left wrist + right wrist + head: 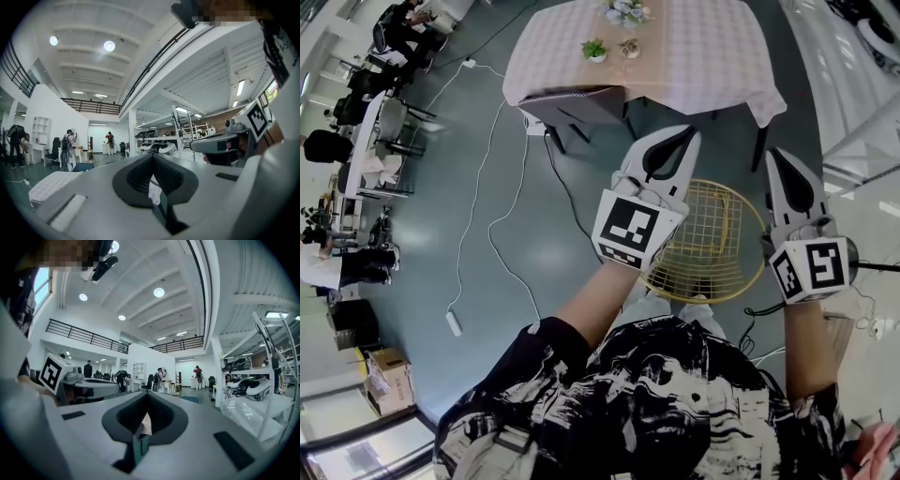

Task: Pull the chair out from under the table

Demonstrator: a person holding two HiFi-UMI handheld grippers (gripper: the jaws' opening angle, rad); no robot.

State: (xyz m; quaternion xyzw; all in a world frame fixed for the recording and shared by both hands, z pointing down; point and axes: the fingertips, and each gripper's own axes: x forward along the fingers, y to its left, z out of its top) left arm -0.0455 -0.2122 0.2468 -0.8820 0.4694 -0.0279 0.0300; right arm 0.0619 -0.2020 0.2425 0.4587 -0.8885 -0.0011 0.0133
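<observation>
A table (pixel 694 66) under a pink checked cloth stands at the top of the head view. A dark grey chair (pixel 572 106) sits tucked at its front left corner, its back toward me. A yellow wire chair (pixel 712 244) stands on the floor between the table and the person, under the two grippers. My left gripper (pixel 689 136) is held level over the yellow chair's left rim, shut and empty. My right gripper (pixel 772 155) hangs over its right rim, also shut with nothing in it. The left gripper view shows closed jaws and the checked cloth (pixel 51 185) low at the left.
White cables and a power strip (pixel 453 323) lie across the grey floor left of the table. Small potted plants (pixel 594 49) and flowers (pixel 625 11) stand on the table. People sit at desks (pixel 370 150) along the left; a cardboard box (pixel 386 375) is lower left.
</observation>
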